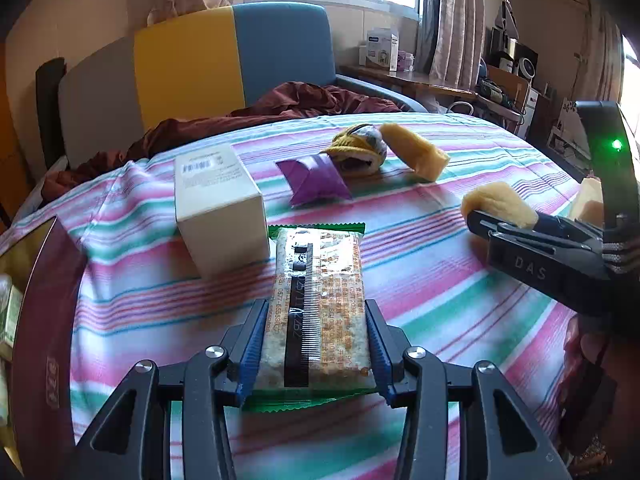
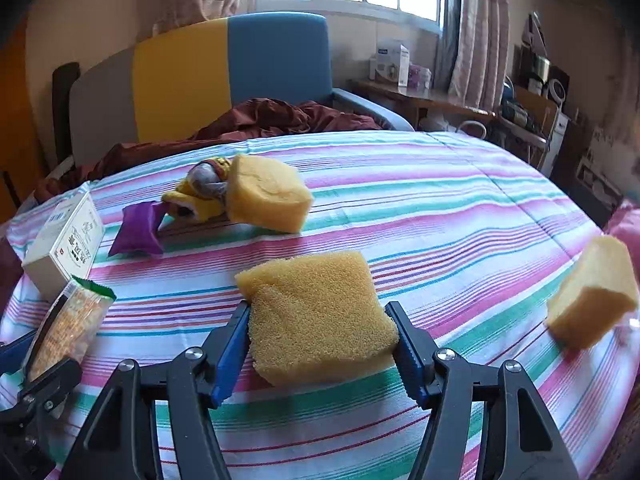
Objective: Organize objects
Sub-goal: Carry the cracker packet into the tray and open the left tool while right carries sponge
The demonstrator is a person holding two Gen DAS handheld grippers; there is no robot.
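Note:
My left gripper [image 1: 316, 308] is shut on a green-edged snack packet [image 1: 316, 300], held over the striped bedspread [image 1: 440, 280]. My right gripper [image 2: 320, 312] is shut on a yellow sponge [image 2: 316, 312]; it also shows in the left wrist view [image 1: 498, 204]. A white box [image 1: 218, 208] stands just left of the packet. A purple pouch [image 1: 316, 182], a yellow-grey toy [image 1: 360, 148] and a second sponge [image 1: 416, 152] lie farther back. A third sponge [image 2: 592, 304] lies at the right. The left gripper's packet shows in the right wrist view [image 2: 68, 328].
A dark red blanket [image 1: 280, 108] is bunched at the bed's head before a yellow and blue headboard [image 1: 232, 60]. A dark red box edge [image 1: 44, 320] is at the left. A cluttered desk [image 1: 420, 76] stands at the back right.

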